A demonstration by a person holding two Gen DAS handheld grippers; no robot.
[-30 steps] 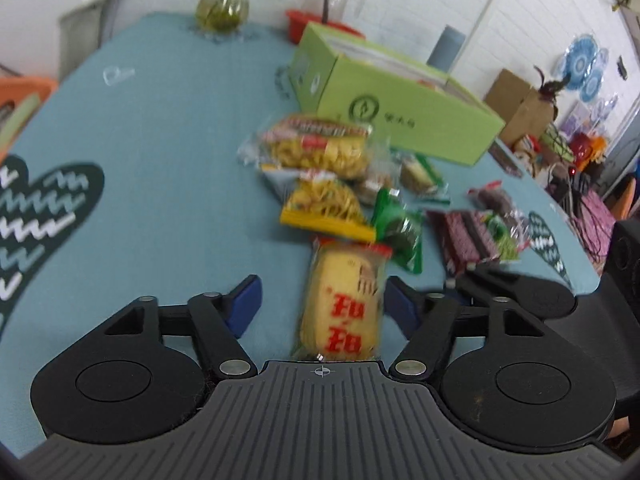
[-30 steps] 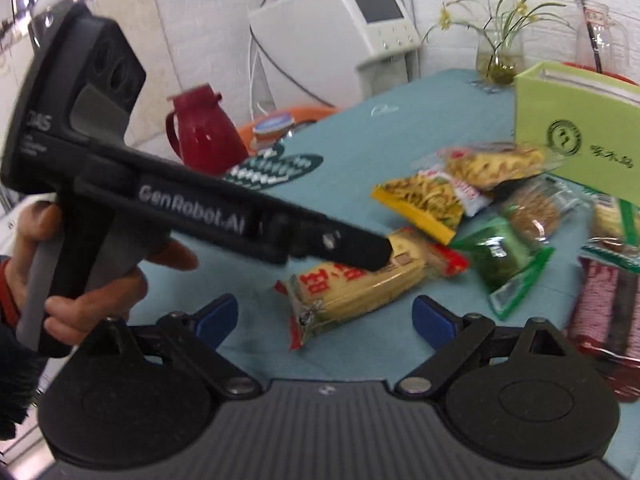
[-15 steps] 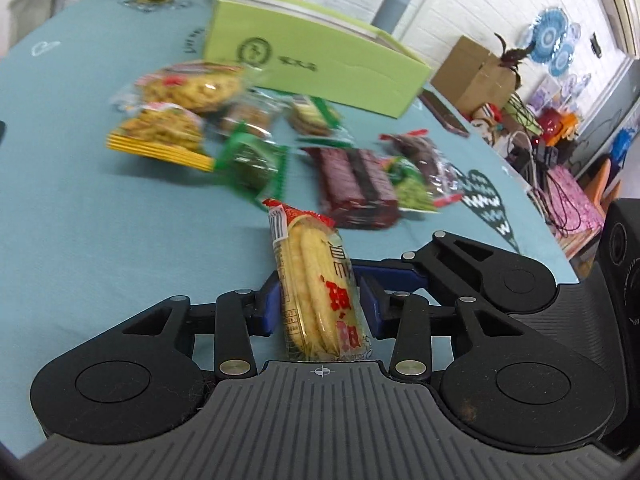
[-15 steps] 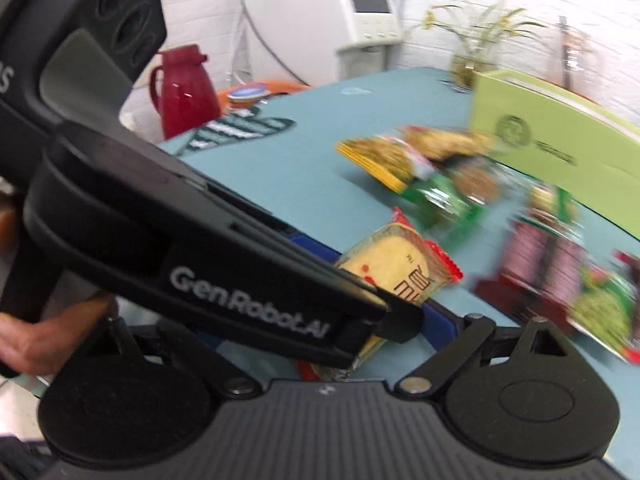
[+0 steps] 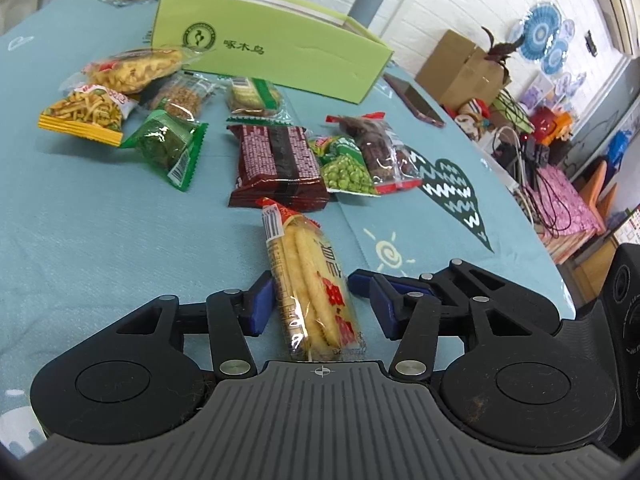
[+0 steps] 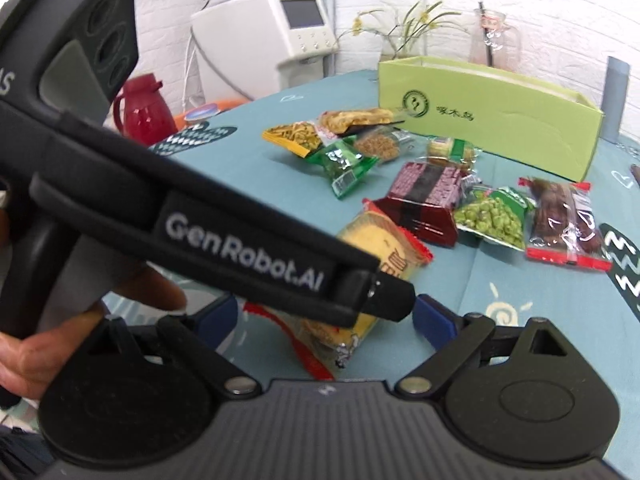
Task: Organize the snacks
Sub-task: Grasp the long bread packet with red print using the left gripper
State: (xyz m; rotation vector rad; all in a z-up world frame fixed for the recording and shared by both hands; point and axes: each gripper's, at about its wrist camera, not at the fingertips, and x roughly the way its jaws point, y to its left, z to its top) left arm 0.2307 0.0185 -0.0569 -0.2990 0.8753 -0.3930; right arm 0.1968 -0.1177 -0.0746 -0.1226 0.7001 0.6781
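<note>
A yellow rice-cracker packet (image 5: pixel 312 292) with red ends stands on edge between the fingers of my left gripper (image 5: pixel 320 306). The jaws stand a little wider than the packet, with a gap on the right side. The packet also shows in the right wrist view (image 6: pixel 376 248), partly hidden behind the left gripper's body (image 6: pixel 192 224). My right gripper (image 6: pixel 326 320) is open and empty, just beside the packet. Several snack packets lie ahead, among them a dark red one (image 5: pixel 276 164), green peas (image 5: pixel 346 168) and a green packet (image 5: pixel 168 144). A green box (image 5: pixel 272 44) stands behind them.
A teal tablecloth (image 5: pixel 100 220) covers the table. A phone (image 5: pixel 416 100) lies right of the box. A flower vase (image 6: pixel 400 36), a glass jug (image 6: pixel 496 40) and a grey tube (image 6: pixel 614 96) stand at the back. A red kettle (image 6: pixel 144 108) sits off the table's left.
My left gripper shut on the cracker packet and carried it right toward the dark red packet. Its jaws have now opened a little. The right gripper stayed open beside it.
</note>
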